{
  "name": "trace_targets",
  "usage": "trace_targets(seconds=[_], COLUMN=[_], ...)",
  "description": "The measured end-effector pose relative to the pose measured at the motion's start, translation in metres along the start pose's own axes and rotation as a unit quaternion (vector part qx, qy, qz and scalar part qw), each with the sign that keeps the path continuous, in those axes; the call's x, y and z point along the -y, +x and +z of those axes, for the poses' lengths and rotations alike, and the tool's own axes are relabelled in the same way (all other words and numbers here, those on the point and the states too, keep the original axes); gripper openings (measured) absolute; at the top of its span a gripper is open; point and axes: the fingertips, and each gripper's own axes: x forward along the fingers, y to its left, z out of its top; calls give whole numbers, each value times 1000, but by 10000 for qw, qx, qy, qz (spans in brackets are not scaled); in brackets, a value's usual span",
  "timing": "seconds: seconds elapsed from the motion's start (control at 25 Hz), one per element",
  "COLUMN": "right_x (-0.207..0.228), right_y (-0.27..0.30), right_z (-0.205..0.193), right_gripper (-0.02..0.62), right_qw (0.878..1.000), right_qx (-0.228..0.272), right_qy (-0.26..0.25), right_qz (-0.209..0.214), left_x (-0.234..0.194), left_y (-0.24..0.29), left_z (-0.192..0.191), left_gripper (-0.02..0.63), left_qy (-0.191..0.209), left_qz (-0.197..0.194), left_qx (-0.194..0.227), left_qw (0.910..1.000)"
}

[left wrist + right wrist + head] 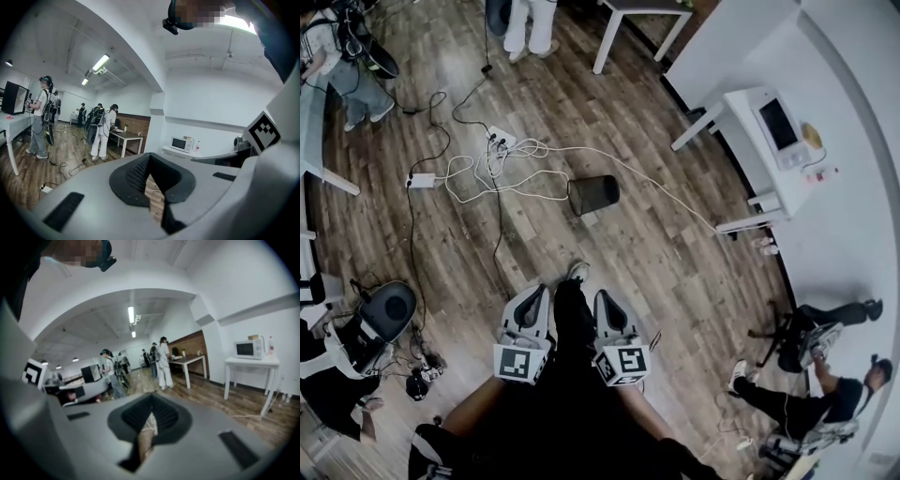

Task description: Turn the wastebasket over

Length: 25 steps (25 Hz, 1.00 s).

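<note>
Black mesh wastebasket is recorded on the wooden floor just above the centre of the head view, apparently lying on its side. White cables are noted just beside it on its left, and one cable is run past its upper edge towards the white table at the upper right, on which a microwave is set.

Both grippers are found low in the frame, well apart from the wastebasket and pointing up the picture towards it. The left gripper is placed left of centre and the right gripper right of centre, with the wearer's dark leg and shoe seen between them. No contact with the wastebasket is observed.

In the left gripper view, the left gripper is seen with its fingers brought together; only floor is glimpsed through the notch between them. In the right gripper view, the right gripper is likewise seen closed, with nothing gripped. The wastebasket cannot be made out in either gripper view.
</note>
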Motion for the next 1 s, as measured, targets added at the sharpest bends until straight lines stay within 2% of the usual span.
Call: trace_targets(seconds=[0.24,0.44,0.76,1.0], right_x=[34,72,130,168], right_y=[48,91,144,174], right_z=[22,48,85,89], right_gripper=[31,31,31,31], right_qw=[9999,9996,9984,9985], right_qx=[-14,-126,-89,-183], right_qy=[-7,15,77,96], right_qz=[113,263,561,512], left_x=[-12,-20,-14,-13], left_y=[51,116,195,236], left_z=[19,30,63,73], left_gripper=[29,31,31,29], left_qy=[21,87,96,263], left_qz=[62,196,345,493], left_qx=[269,157,469,422], left_qw=[9996,9996,9983,9975])
